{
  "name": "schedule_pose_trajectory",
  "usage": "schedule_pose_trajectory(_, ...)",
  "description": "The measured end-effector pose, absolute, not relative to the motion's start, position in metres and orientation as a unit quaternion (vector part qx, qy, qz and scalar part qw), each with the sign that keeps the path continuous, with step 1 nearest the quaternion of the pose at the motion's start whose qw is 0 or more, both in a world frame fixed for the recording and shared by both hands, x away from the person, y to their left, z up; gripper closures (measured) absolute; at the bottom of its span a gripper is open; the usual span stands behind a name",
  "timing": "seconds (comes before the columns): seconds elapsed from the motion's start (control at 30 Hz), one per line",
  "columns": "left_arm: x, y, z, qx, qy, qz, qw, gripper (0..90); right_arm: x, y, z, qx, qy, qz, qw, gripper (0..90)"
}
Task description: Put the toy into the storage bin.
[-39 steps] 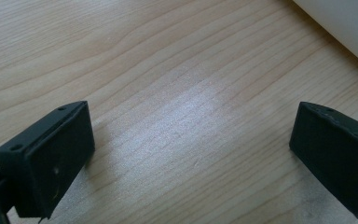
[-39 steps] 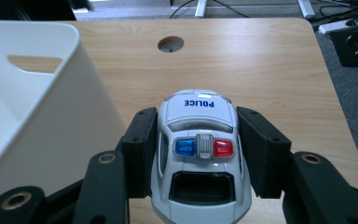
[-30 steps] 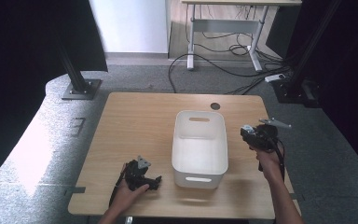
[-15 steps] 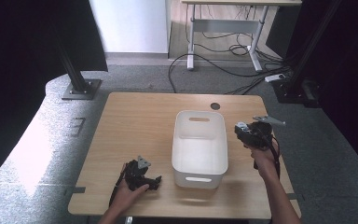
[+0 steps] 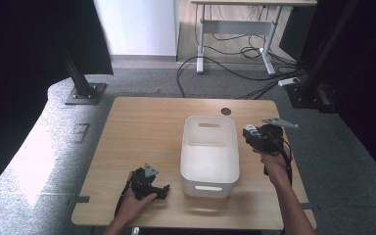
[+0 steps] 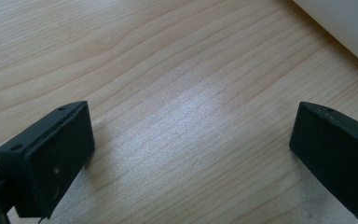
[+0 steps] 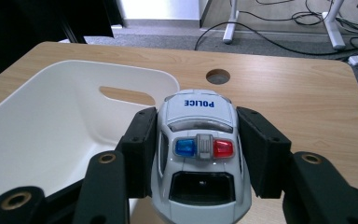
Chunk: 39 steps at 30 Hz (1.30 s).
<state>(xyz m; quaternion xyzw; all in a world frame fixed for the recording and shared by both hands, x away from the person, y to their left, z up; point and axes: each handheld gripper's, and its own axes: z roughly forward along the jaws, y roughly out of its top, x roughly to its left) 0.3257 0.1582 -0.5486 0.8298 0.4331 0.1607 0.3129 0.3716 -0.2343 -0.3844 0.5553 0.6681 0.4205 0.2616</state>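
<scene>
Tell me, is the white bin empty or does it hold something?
Empty, as far as visible: the white bin shows bare inside. The police car is outside it, clamped by the right gripper.

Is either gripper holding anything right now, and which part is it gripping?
The right gripper holds a toy police car, jaws clamped on its two sides. The left gripper is open, holding nothing.

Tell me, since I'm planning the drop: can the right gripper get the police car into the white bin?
Probably yes: the right gripper holds the police car beside the white bin, whose top is open.
</scene>
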Motion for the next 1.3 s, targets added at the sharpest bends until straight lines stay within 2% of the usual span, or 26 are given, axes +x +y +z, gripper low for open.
schedule_pose_trajectory(1.3,0.325,0.158,-0.549,0.83,0.433,0.161,0.313,0.0,0.385,-0.185,-0.378,0.527,0.695,0.422,0.248,50.2)
